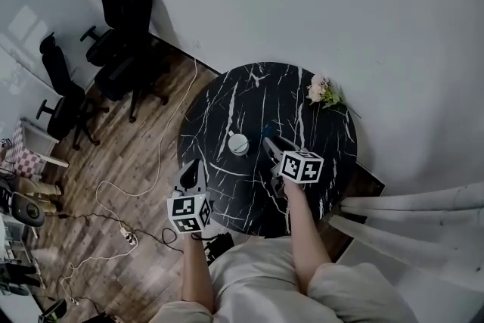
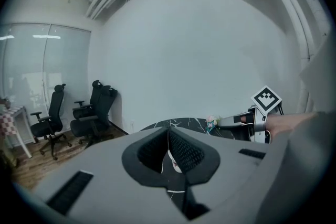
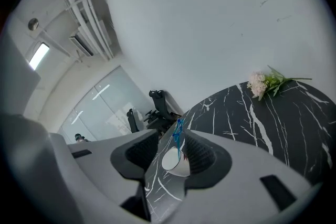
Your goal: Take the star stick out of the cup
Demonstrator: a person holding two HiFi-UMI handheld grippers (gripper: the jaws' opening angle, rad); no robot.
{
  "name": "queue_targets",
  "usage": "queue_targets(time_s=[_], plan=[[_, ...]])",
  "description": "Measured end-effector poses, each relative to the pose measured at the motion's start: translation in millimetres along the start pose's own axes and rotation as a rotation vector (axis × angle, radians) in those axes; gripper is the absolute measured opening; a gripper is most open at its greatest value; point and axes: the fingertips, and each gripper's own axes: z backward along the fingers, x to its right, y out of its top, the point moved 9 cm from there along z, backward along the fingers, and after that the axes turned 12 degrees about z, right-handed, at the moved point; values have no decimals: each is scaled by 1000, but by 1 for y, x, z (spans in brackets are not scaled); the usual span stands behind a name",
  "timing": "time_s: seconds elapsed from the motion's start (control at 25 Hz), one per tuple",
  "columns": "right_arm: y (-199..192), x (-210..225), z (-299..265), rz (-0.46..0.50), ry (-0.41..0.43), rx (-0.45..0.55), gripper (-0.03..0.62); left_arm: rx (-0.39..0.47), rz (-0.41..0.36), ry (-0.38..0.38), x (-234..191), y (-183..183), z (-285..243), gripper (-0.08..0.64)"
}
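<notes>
Right claw (image 3: pixel 170 140) stood with its jaws spread, pinching nothing. Its own view looked between them to the white cup (image 3: pixel 174 161) on the black marble table (image 3: pixel 273 123). The blue star stick (image 3: pixel 179 132) stood in that cup, just beside the right-hand pad; whether they touched could not be told. The head view barely showed the stick. Left claw (image 2: pixel 168 131) had its jaws pressed together at the tips, empty, a sliver of cup showing beyond them. From above, the cup sat between both claws. Flowers (image 1: pixel 322 91) lay at the table's far rim by the wall. Office chairs (image 1: pixel 121 26) and a floor cable (image 1: pixel 161 155) were off to the left.
</notes>
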Motion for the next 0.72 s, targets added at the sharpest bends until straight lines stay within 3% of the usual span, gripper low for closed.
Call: queue_targets(time_s=[0.28, 0.72], plan=[[-2, 8, -20, -17, 24, -24, 229, -13, 41, 56, -8, -8, -7, 25], [4, 14, -45, -62, -10, 2, 227, -49, 77, 142, -32, -22, -2, 25]])
